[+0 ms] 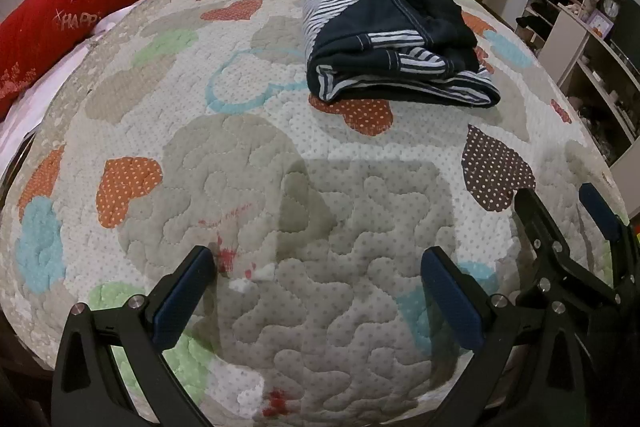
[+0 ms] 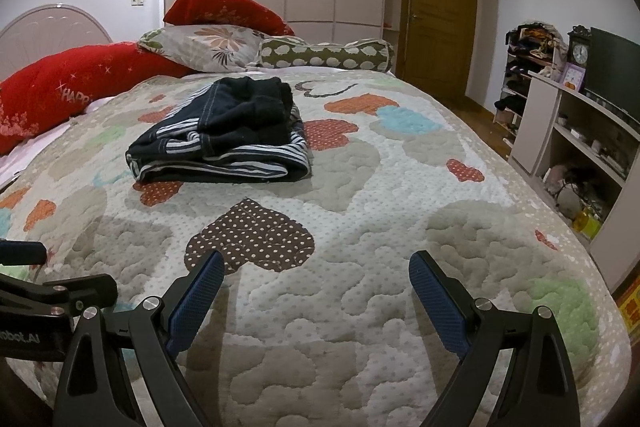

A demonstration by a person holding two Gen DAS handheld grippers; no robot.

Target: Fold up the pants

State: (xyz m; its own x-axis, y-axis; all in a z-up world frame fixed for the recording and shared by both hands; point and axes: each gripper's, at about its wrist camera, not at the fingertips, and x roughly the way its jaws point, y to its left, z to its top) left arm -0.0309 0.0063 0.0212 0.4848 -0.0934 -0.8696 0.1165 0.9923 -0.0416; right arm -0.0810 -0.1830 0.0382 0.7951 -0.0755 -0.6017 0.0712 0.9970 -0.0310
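Both pairs of blue-padded fingers stand spread and empty, the left gripper (image 1: 320, 291) and right gripper (image 2: 316, 291) hovering over the near part of the quilted heart-patterned bedspread (image 2: 360, 327); well beyond them, mid-bed, lies the dark navy pants with striped trim (image 2: 224, 135), bunched in a loose folded heap; it looks soft, light and floppy, so I judge a pinch at the stitched waistband or hem edges safest.
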